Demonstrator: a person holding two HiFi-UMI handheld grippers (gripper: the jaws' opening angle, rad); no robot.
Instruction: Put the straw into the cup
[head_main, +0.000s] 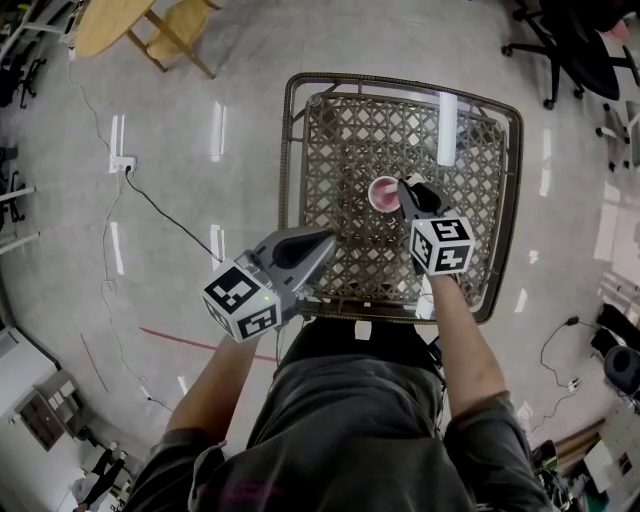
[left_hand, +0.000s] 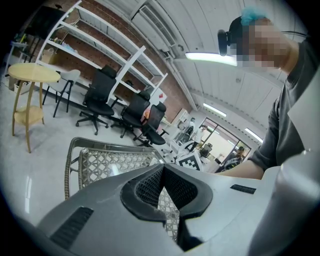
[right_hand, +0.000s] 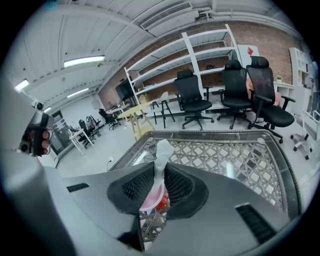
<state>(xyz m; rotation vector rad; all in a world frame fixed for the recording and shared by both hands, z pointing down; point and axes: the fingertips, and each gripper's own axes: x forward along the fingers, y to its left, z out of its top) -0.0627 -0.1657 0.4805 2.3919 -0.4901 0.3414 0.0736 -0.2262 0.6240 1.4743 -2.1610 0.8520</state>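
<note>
While pinched upright, straw (right_hand: 161, 159): clamped between the pads of right gripper (right_hand: 159, 186), long axis rising out of the jaws, top end leaning a little toward the frame's right.
Right gripper grip: clenched on the straw, jaws drawn in to the straw's own width.
Cup (head_main: 383, 193): pink, open mouth up, standing on the counter (head_main: 292, 150) near the middle of the head view, just left of the right gripper's tips.
Deciding relation: cup mouth just below and ahead of the straw's lower end. Judged to call for a short push down along the straw's own axis, then letting go.
Nearer hand: right, by far, with tips at the cup's rim.
Left gripper (head_main: 322, 243): closed on nothing, pads meeting at the tips, hovering over the counter's near edge at lower left of the lattice, well apart from the cup.
Right gripper view alone: straw itself, with the cup's pink rim low between the pads. Cannot tell whether the lower end is already inside the cup.
Head view alone: whole cup mouth and the gripper's sideways offset from it. Straw not made out there.
Left gripper view: counter lattice and the right gripper's marker cube (left_hand: 189, 162), with neither cup nor straw.
</note>
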